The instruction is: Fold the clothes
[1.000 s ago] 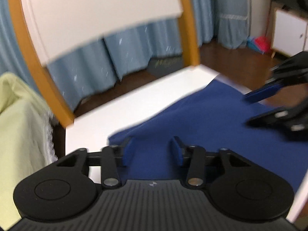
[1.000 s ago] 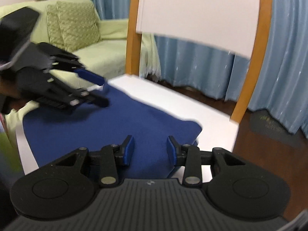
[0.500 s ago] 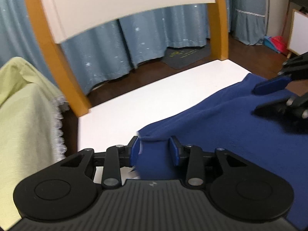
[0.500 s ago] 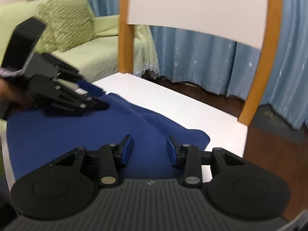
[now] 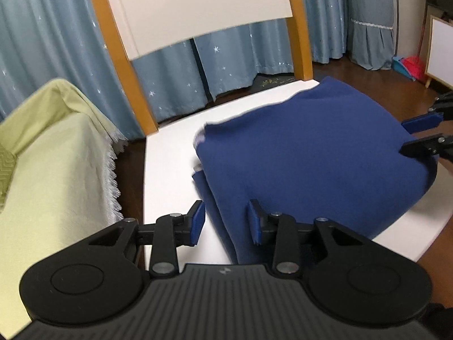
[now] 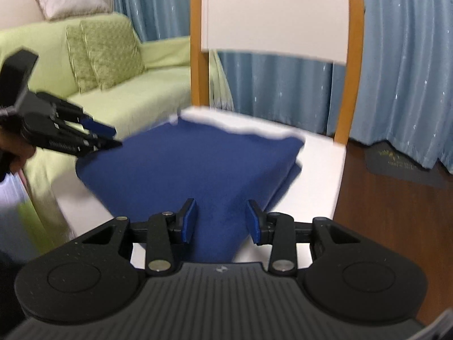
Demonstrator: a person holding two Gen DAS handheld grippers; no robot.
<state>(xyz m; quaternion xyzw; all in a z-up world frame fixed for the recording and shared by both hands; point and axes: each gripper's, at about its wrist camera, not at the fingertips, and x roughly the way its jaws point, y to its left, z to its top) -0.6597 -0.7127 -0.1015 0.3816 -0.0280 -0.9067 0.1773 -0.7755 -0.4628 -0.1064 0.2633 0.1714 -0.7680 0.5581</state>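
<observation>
A dark blue cloth (image 5: 311, 155) lies on the white table (image 5: 170, 184), humped up, with a doubled layer along its side. My left gripper (image 5: 226, 222) has one part of the cloth's near edge filling the gap between its pads. In the right wrist view the blue cloth (image 6: 198, 170) narrows to a point that runs between the pads of my right gripper (image 6: 220, 221). That near edge hangs above the table (image 6: 320, 170) between the two grippers. Each gripper shows in the other's view: the right gripper (image 5: 419, 133) and the left gripper (image 6: 104, 137), both at a cloth corner.
A chair (image 5: 198, 14) with an orange wooden frame and a white back stands at the table's far side. A light green sofa (image 6: 127, 99) with cushions runs along the left. Blue curtains (image 5: 56, 42) hang behind. Dark wooden floor (image 6: 382, 226) lies to the right.
The cloth lay spread flat; now its near edge is raised and drawn toward the chair, and a doubled layer shows at its side. Both grippers have travelled with it.
</observation>
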